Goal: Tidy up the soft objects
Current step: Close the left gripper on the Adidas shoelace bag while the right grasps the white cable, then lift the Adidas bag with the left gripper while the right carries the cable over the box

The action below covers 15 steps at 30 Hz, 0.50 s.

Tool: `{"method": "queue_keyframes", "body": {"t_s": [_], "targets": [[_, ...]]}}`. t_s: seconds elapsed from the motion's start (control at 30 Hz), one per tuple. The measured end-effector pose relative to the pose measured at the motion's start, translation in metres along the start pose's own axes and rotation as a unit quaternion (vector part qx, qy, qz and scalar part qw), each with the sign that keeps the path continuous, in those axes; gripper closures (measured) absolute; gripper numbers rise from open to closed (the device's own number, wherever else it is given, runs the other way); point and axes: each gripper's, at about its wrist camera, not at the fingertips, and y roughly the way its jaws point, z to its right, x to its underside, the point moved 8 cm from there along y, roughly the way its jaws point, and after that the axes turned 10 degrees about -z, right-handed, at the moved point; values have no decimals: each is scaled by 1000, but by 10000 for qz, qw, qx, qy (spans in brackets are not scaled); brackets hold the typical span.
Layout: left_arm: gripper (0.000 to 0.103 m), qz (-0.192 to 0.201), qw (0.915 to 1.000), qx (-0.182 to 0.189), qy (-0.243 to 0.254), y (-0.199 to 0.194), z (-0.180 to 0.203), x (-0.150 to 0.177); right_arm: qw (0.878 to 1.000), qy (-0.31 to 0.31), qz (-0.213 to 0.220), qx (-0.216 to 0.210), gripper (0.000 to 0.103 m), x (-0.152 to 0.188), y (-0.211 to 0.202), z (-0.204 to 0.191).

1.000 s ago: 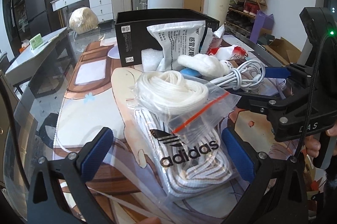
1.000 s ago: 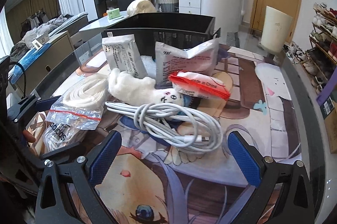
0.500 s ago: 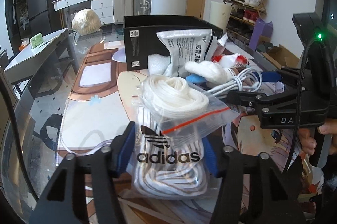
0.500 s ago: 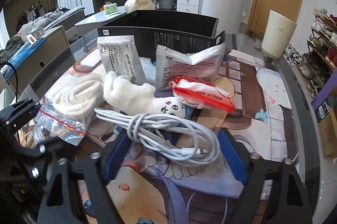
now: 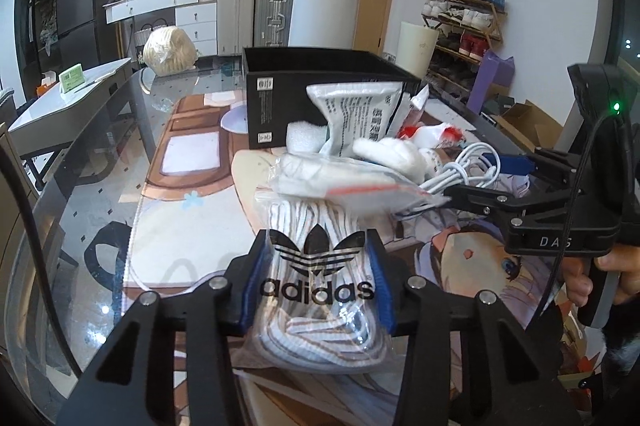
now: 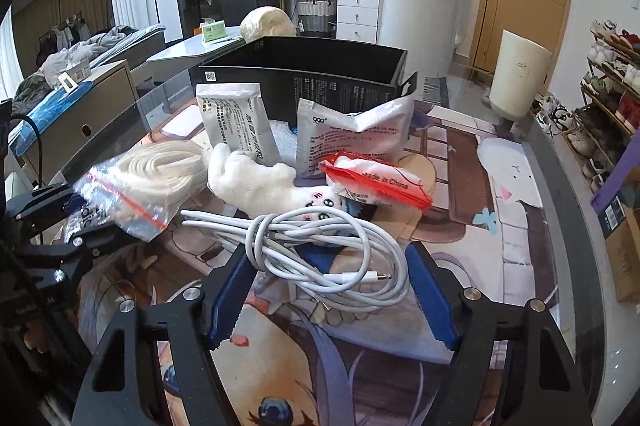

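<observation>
My left gripper [image 5: 316, 282] is shut on a clear adidas bag of white laces [image 5: 320, 266] and holds it lifted off the mat. The same bag shows in the right wrist view [image 6: 136, 182]. My right gripper [image 6: 332, 298] has its jaws partly closed around a coiled white cable [image 6: 320, 250] lying on the mat; I cannot tell if the pads press it. Behind the cable lie a white plush toy [image 6: 256, 182], a red-and-white pack [image 6: 376, 182] and two white pouches [image 6: 236, 122]. An open black box [image 6: 304, 74] stands behind them.
The table has a glass top with a printed anime mat [image 6: 472, 186]. A wrapped white bundle [image 5: 170, 50] sits at the far end of the table. The right gripper's body [image 5: 560, 218] is close to the right of the lifted bag. A shoe rack [image 5: 464, 14] stands by the far wall.
My left gripper closed on the adidas bag and lifted it. My right gripper moved forward and narrowed its jaws around the white cable.
</observation>
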Motion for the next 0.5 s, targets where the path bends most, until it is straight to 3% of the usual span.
{"method": "queue_keyframes", "body": {"t_s": [0.5], "targets": [[59, 478, 9988, 116, -53, -38, 2, -18, 9968, 250, 757, 20, 27, 1, -50, 11]]}}
